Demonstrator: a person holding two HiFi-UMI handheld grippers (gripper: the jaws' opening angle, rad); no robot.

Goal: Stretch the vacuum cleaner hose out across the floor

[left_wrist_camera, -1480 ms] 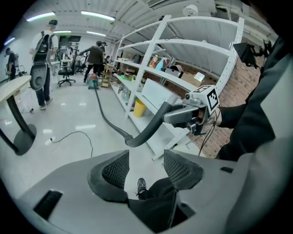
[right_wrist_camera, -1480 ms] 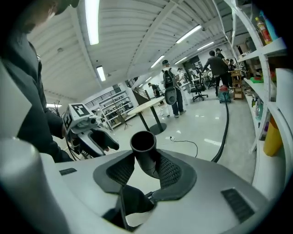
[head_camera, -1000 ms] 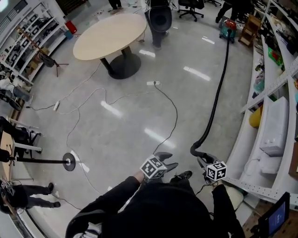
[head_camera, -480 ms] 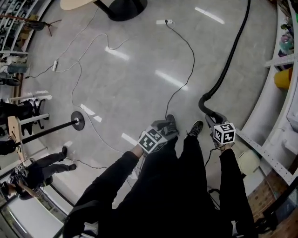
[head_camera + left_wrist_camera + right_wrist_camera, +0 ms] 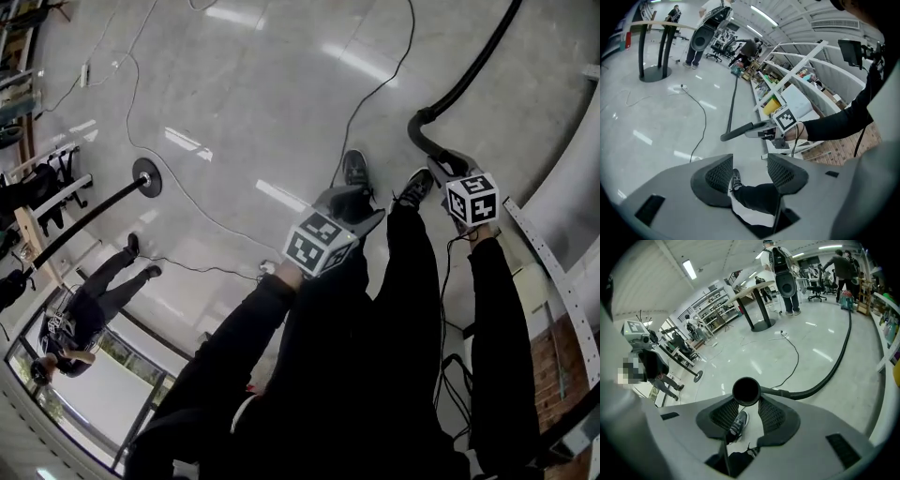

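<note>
1. The right gripper (image 5: pixel 746 403) is clamping the vacuum cleaner hose (image 5: pixel 833 367) just behind its round open end (image 5: pixel 746 391), with both ribbed pads pressing on the black tube
2. In the head view the right gripper (image 5: pixel 442 172) is pointing down toward the floor (image 5: pixel 253 112) at the person's right side. The hose (image 5: pixel 469 73) is curling out of it in a tight bend and then running away over the pale surface toward the top right
3. In the right gripper view the hose is lying in a long curve along the floor beside the white shelving (image 5: pixel 885 298), reaching toward the far end of the room
4. The left gripper (image 5: pixel 750 160) is holding its jaws apart with nothing between them, and only the person's shoe (image 5: pixel 735 179) and dark trouser leg are showing beyond the gap
5. In the head view the left gripper (image 5: pixel 364 208) is hanging in front of the person's legs, to the left of the right gripper and apart from the hose
6. A thin black cable (image 5: pixel 373 92) is trailing over the floor near the person's feet, separate from the hose
7. A round-topped table (image 5: pixel 751 288) on a black pedestal is standing farther out on the floor
</note>
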